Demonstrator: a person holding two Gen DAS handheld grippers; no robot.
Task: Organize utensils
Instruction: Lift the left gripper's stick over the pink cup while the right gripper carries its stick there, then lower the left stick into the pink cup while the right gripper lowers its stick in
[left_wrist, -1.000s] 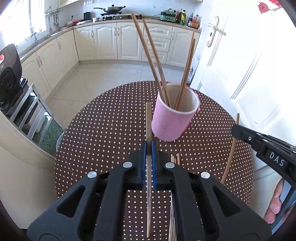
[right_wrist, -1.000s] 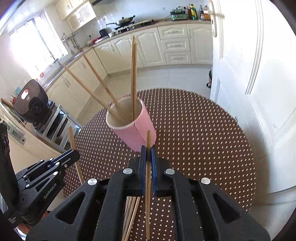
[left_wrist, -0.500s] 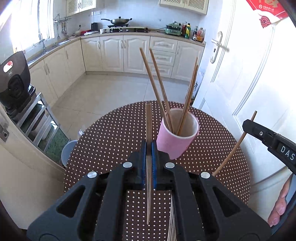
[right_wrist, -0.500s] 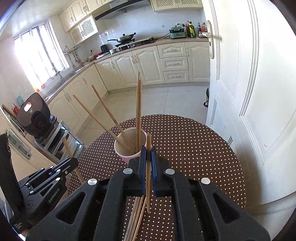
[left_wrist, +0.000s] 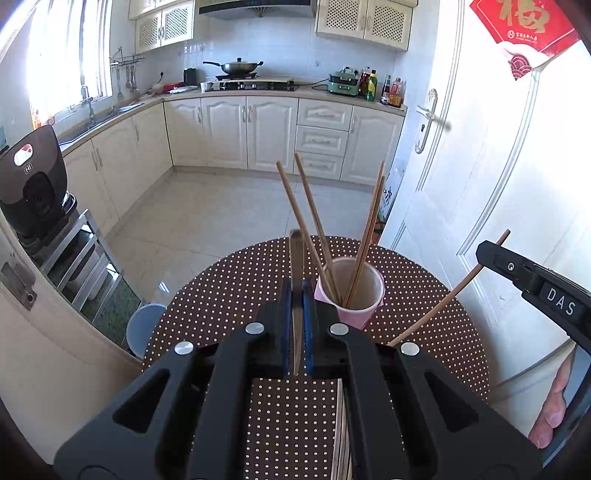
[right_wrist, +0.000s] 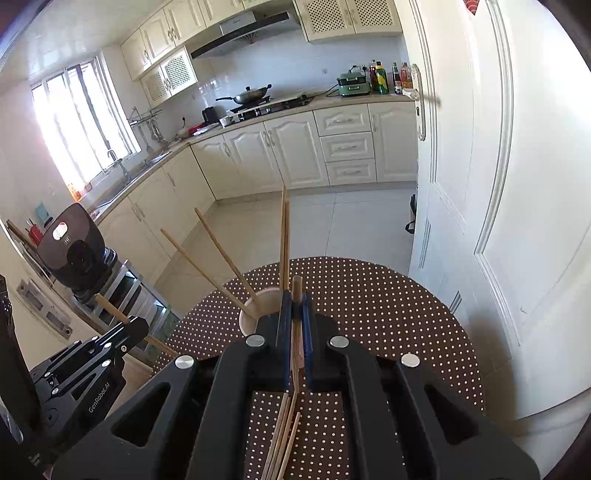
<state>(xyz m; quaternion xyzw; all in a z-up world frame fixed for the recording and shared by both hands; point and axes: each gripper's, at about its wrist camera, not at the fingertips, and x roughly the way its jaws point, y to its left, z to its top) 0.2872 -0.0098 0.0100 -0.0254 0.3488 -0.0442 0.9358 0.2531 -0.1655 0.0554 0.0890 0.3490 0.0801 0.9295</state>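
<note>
While both hands work above the round brown table with white polka dots (left_wrist: 236, 295), we find each pair of tongs clamped on one slim wooden chopstick. The left tongs (left_wrist: 296, 295) pinch theirs (left_wrist: 295, 254) near its middle, the stick running straight along the fingers; the right tongs (right_wrist: 294, 314) hold theirs (right_wrist: 296, 291) likewise. In the left view the right-hand stick (left_wrist: 450, 291) slants across the table's far side.

Four chopsticks already lean in the pink cylindrical cup (left_wrist: 351, 299), which stands on the table just beyond both tongs. A loose bundle of wooden chopsticks (right_wrist: 282, 439) lies flat on the table beneath the right tongs.

We judge the sticks light, stiff and smooth (apt to pivot or slip if pinched at one end). A hold near the middle suits them.

Legible writing: "DAS" on the right tool's body (left_wrist: 561, 301), "GenRobot.AI" on the left tool's body (right_wrist: 98, 398). A red paper hanging with gold characters (left_wrist: 524, 26) decorates the white door.
</note>
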